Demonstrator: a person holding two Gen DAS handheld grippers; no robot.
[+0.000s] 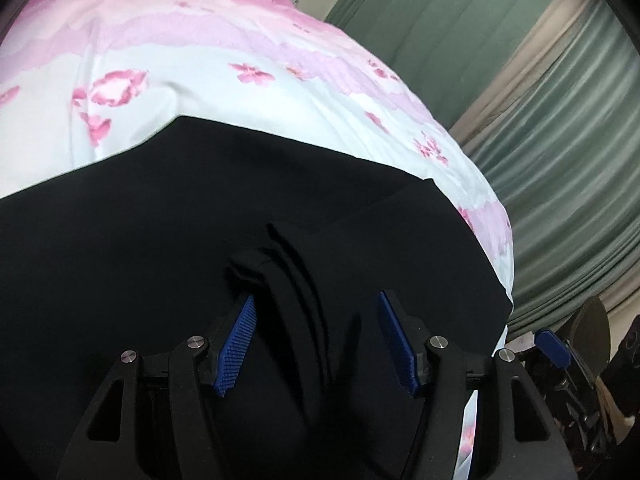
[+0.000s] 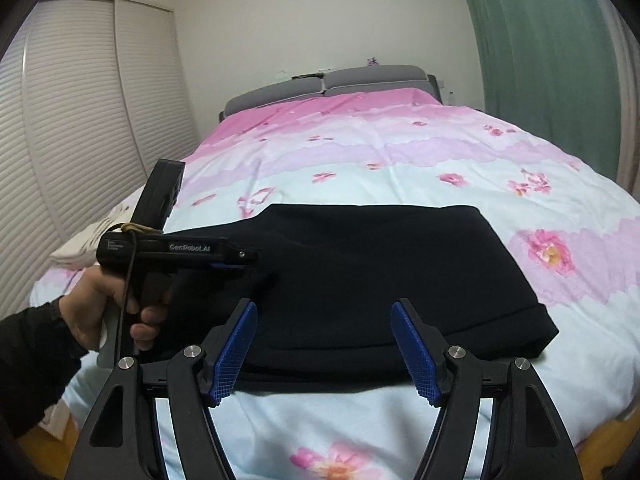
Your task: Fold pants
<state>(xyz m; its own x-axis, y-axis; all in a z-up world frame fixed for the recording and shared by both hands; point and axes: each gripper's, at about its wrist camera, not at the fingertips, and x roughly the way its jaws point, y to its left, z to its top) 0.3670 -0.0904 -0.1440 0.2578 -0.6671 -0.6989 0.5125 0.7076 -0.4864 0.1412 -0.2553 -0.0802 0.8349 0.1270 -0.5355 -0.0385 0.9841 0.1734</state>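
Black pants [image 2: 360, 280] lay folded ahead of both grippers, left gripper [image 1: 316, 312] and right gripper [image 2: 324, 320] standing apart; smoothing that central ridge looked wise

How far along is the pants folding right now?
Mostly done, it seems: the pants lie as a compact layered rectangle on the bed. In hand: nothing. The right gripper is open above the near edge, and the left gripper is open too, with a raised ridge of cloth between its pads, not pinched. Left: perhaps flattening that ridge, or one more fold if a smaller stack is wanted.
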